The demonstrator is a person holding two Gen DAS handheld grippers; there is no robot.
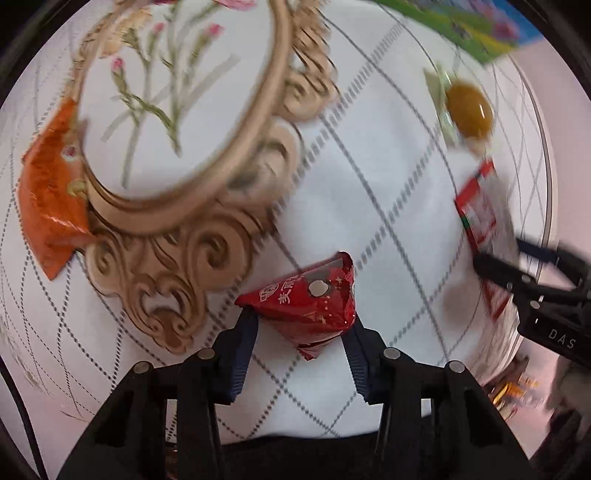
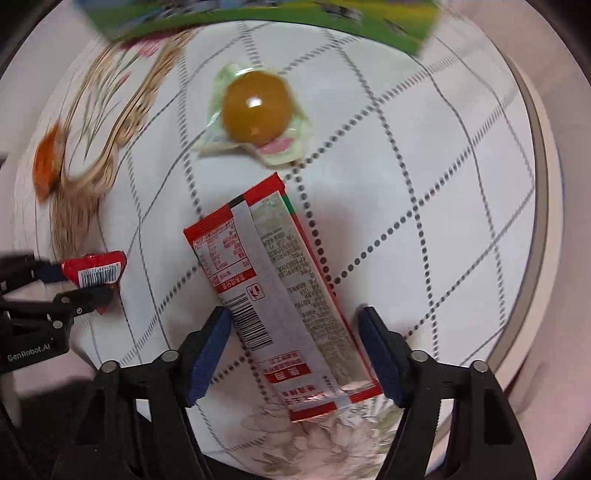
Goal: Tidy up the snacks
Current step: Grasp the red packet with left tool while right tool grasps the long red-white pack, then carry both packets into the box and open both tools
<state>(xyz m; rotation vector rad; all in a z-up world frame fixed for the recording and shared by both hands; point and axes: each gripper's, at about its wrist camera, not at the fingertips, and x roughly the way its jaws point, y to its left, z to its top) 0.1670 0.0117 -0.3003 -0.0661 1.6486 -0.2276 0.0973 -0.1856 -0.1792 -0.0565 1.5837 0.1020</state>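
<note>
Crinkly red foil pouch [image 1: 308,306] sits pinched between the blue ribbed pads of the left tool [image 1: 301,332], a puffy, faceted little packet with white lettering and a barcode showing on its end in the right wrist view [image 2: 96,271], held just above the white quilted cloth of the table [image 1: 388,177]. Over on the right, the right tool [image 2: 295,350] is spread wide, its two blue pads [image 2: 208,350] flanking a long flat red-and-silver sachet [image 2: 280,295] that lies back-side up on the cloth, barcode and fine print facing the camera; whether the pads are touching its edges is hard to tell. Just beyond that sachet rests a glossy amber jelly dome [image 2: 256,107] in a clear, pale-green-printed wrapper, round and shiny with a highlight on top. Farther back, a green and blue printed box edge [image 2: 258,18] runs across the far side, blurred. Out to the left there's the ornate tray [image 1: 173,236], a cream oval with a carved, scrolling golden-tan rim and painted pink flowers on its floor; nothing is lying inside it that can be made out. A crumpled orange foil packet [image 1: 51,199] is tucked at its outer edge, partly under the rim. The cloth carries grey dotted diamond stitching over the round table.
</note>
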